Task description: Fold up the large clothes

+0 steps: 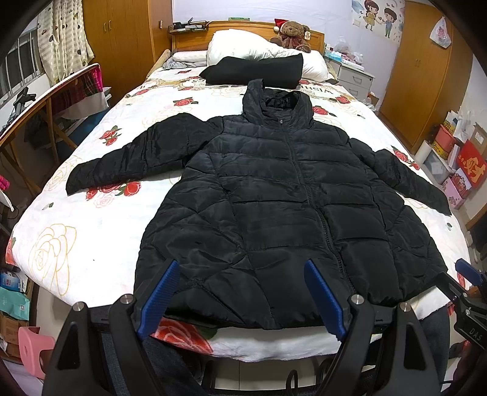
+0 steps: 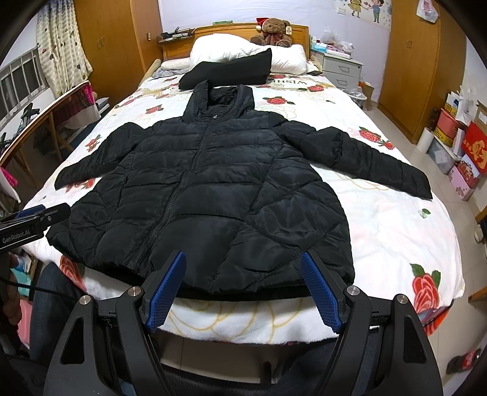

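Note:
A black hooded puffer jacket (image 1: 274, 195) (image 2: 207, 195) lies flat and zipped on the bed, front up, hood toward the headboard, both sleeves spread outward, hem at the near bed edge. My left gripper (image 1: 242, 269) is open above the hem's left half, nothing between its blue pads (image 1: 159, 297). My right gripper (image 2: 243, 259) is also open, hovering over the hem's right half. In the left wrist view the right gripper (image 1: 468, 271) shows at the right edge. In the right wrist view the left gripper (image 2: 33, 217) shows at the left edge.
The bed has a white rose-print blanket (image 1: 76, 213) (image 2: 395, 231). A folded black garment (image 1: 258, 71) (image 2: 228, 71), white pillows (image 1: 243, 45) and a teddy bear (image 2: 274, 29) sit near the headboard. A wooden desk (image 1: 36, 100) stands left, boxes (image 2: 465, 152) on the floor right.

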Motion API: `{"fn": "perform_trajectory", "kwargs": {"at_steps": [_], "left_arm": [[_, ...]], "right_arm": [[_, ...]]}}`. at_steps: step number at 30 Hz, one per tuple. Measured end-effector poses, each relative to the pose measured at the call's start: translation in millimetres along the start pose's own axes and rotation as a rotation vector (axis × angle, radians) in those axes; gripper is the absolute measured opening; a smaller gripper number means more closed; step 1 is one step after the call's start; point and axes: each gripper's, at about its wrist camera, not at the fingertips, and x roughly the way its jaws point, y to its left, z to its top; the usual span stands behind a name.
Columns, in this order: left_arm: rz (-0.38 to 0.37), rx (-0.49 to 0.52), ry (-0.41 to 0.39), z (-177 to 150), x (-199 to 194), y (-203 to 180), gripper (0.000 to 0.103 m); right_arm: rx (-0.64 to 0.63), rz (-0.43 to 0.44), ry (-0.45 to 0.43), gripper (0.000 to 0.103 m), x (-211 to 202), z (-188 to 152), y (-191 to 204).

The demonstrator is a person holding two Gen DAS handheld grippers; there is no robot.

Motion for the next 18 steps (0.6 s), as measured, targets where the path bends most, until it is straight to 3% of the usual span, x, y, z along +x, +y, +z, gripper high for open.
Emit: {"fn": "perform_trajectory", "kwargs": {"at_steps": [18], "left_arm": [[0.003, 0.000, 0.003, -0.6, 1.4, 1.5, 0.085]], "right_arm": [[0.001, -0.002, 0.000, 0.078, 2.1, 1.9, 0.3]]}}
